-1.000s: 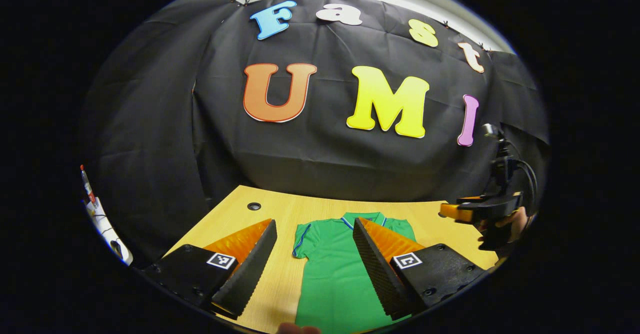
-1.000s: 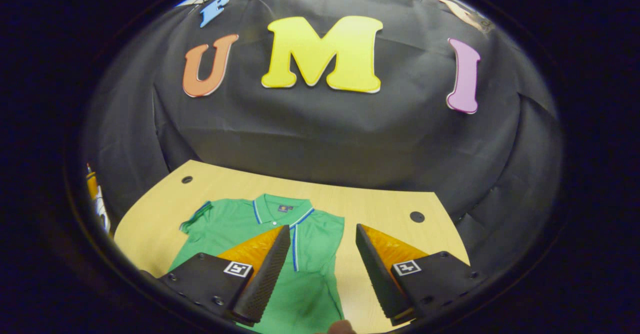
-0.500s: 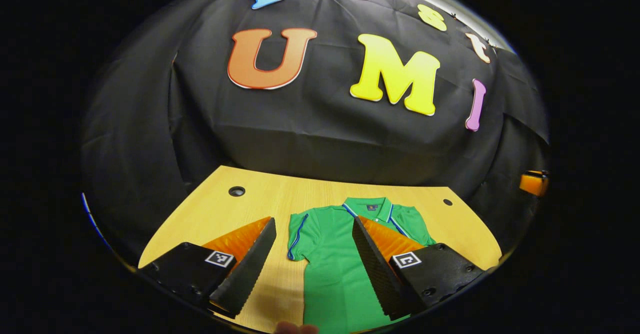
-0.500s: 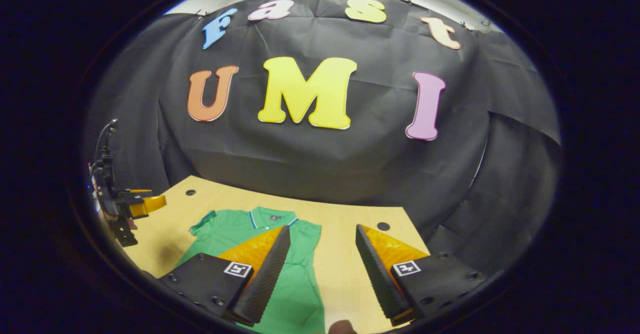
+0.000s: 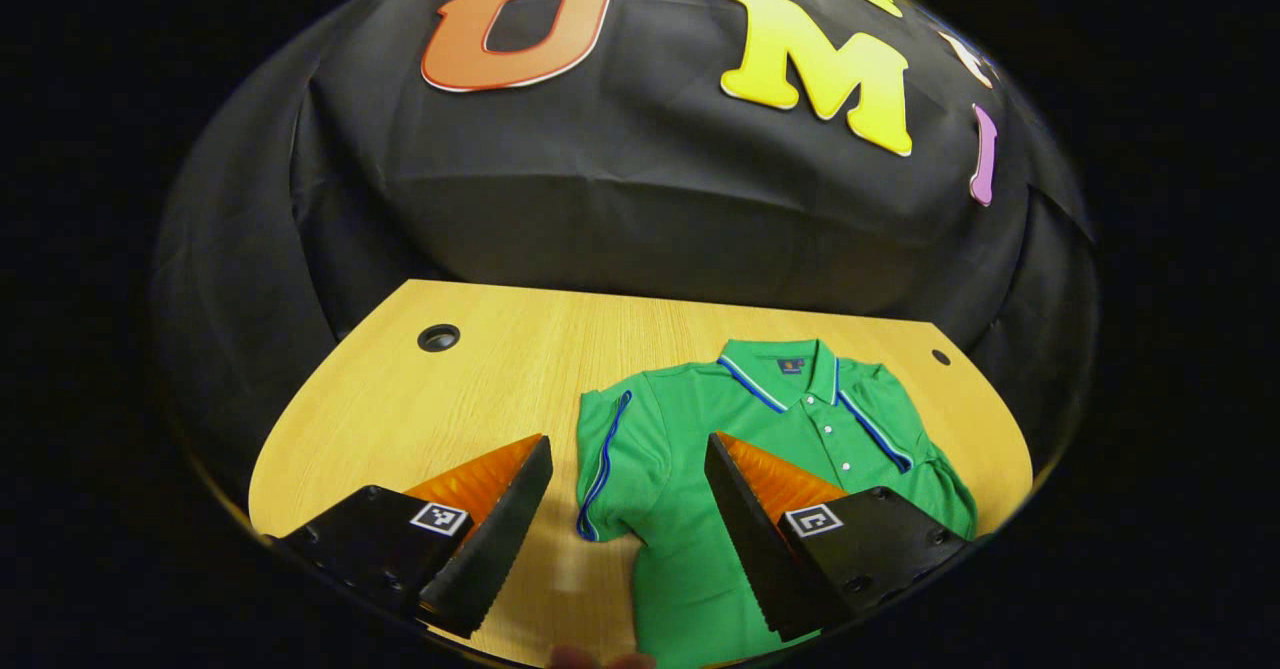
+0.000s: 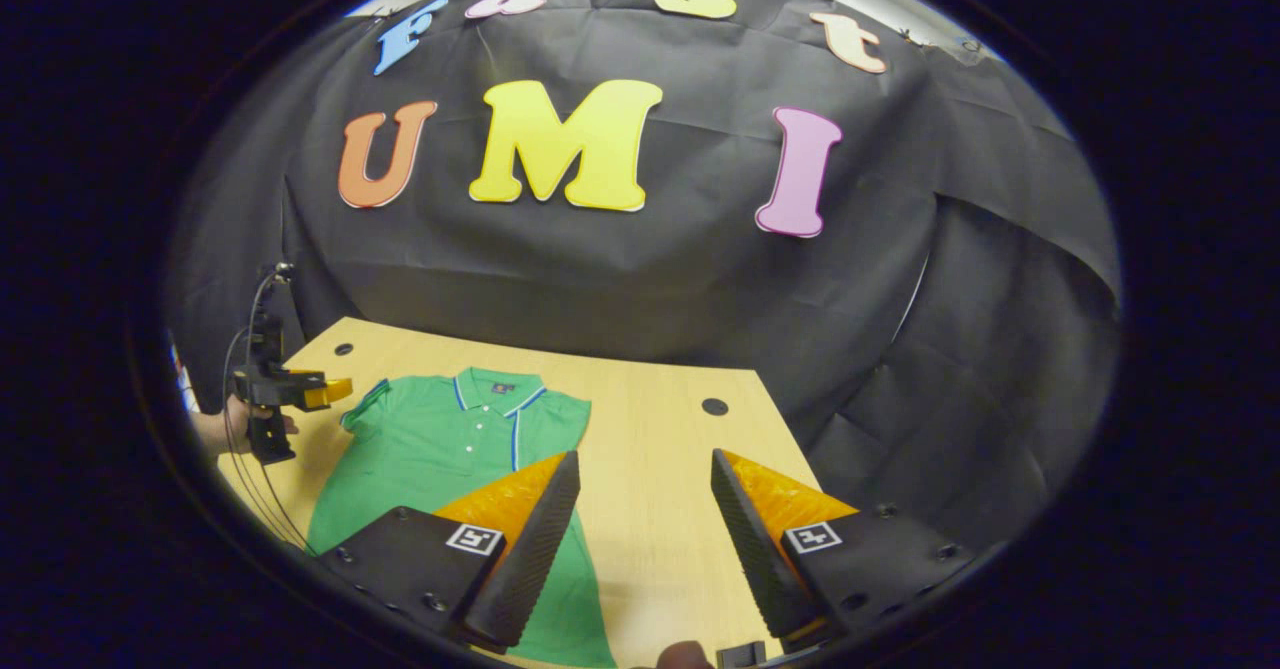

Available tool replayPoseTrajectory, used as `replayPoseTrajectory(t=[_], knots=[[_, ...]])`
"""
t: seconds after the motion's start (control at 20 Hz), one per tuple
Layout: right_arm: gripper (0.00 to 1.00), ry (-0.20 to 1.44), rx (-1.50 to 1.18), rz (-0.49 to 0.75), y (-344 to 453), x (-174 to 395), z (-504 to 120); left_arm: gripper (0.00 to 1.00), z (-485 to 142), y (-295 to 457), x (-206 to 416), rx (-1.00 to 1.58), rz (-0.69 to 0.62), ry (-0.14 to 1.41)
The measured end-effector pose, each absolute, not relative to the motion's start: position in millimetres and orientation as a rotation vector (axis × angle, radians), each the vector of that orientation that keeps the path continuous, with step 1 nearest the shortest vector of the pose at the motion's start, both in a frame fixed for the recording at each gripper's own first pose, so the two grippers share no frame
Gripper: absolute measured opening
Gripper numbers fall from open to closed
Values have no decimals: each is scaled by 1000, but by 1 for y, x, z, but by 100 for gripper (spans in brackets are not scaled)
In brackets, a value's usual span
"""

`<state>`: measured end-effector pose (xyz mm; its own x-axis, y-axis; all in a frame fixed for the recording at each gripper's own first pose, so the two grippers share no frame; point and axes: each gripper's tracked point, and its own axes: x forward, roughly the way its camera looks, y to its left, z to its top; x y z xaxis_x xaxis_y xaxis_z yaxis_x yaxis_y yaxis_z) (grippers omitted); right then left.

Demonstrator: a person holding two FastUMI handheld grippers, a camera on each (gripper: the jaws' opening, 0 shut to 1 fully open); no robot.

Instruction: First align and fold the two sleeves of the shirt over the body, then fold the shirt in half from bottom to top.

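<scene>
The green polo shirt [image 5: 760, 449] lies flat, face up on the tabletop [image 5: 480, 389], collar toward the booth wall, buttons showing. Its near sleeve [image 5: 605, 464] with the blue trim is spread out to the side, not folded over the body. In the right gripper view the far edge of the shirt [image 6: 440, 449] looks straight, so that sleeve may already be tucked, but you can't be sure from here.

Your left tool [image 5: 625, 539] hangs above the tabletop with its jaws wide apart and nothing between them. The blue-trimmed sleeve sits right in the gap ahead, and one finger overlaps the shirt's body in the picture. From the right gripper view you can see that left tool [image 6: 300, 391], with the hand behind it, poised just beside the sleeve's shoulder.

Your right tool [image 6: 640, 549] is also wide and empty, over bare wood beside the shirt's other edge; one finger lines up over the hem side, the other over the tabletop.

Watch out here. If you pinch too deep, you'll likely catch the body layer along with the sleeve and drag the whole shirt sideways. Pinch only the trim and the thin cloth may slip out mid-fold. With the right tool off the fabric, nothing pins the shirt, so a quick pull could skew the collar line.
</scene>
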<state>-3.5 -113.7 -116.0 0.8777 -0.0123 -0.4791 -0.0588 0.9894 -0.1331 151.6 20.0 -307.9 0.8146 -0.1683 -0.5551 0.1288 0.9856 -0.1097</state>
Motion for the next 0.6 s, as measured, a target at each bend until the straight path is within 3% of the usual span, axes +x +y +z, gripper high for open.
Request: replayPoseTrajectory(t=[0.45, 0.6], knots=[[84, 558, -124, -44, -140, 0, -135, 99, -379, 38, 196, 128, -146, 671], [87, 581, -101, -44, -138, -2, -140, 89, -380, 43, 196, 119, -146, 678]])
